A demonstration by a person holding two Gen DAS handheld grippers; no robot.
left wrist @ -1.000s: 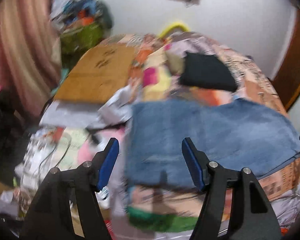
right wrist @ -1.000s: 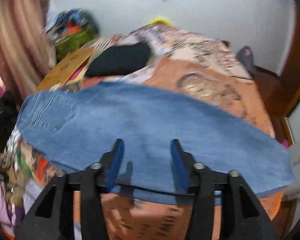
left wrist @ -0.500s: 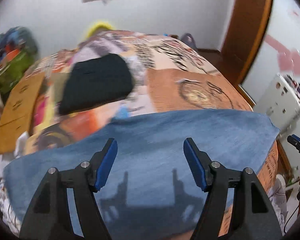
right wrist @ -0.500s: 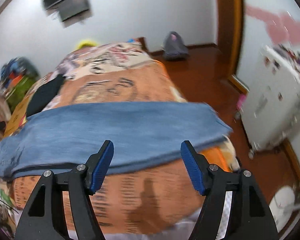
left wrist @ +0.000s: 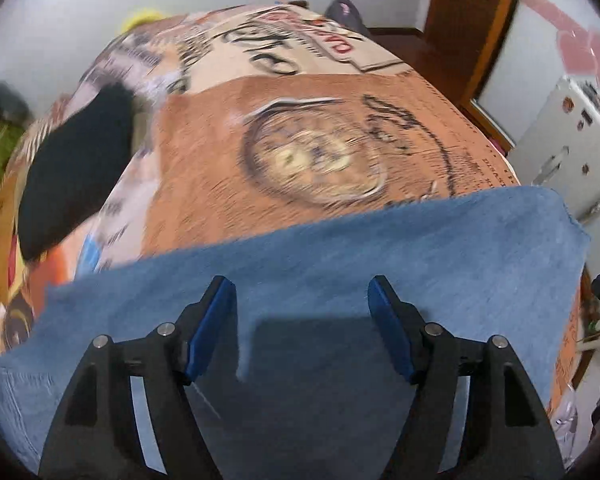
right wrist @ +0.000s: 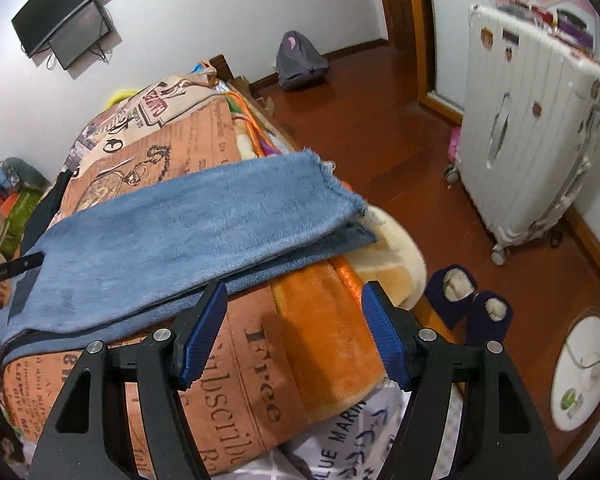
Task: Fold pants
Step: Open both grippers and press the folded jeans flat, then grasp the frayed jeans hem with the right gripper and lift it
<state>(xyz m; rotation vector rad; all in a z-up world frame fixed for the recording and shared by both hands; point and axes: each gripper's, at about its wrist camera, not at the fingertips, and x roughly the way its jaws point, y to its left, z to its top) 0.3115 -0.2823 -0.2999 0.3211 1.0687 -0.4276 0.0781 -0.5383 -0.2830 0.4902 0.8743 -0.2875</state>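
Blue denim pants [left wrist: 380, 272] lie flat across the near edge of a bed with a printed orange blanket [left wrist: 300, 120]. My left gripper [left wrist: 302, 300] is open and empty, hovering low over the middle of the pants. In the right wrist view the pants [right wrist: 188, 224] lie doubled, one leg over the other, with the frayed hems at the bed's right edge. My right gripper [right wrist: 294, 308] is open and empty, just in front of the pants' near edge by the hems.
A black folded garment [left wrist: 76, 160] lies on the bed's far left. A white suitcase [right wrist: 532, 128], dark slippers [right wrist: 468, 300] and a fan base [right wrist: 584, 372] stand on the wooden floor at right. A grey bag [right wrist: 300, 60] sits by the far wall.
Both grippers swung right along the pants, from the waist end toward the hems. The left one came lower over the denim. The right gripper opened wider.
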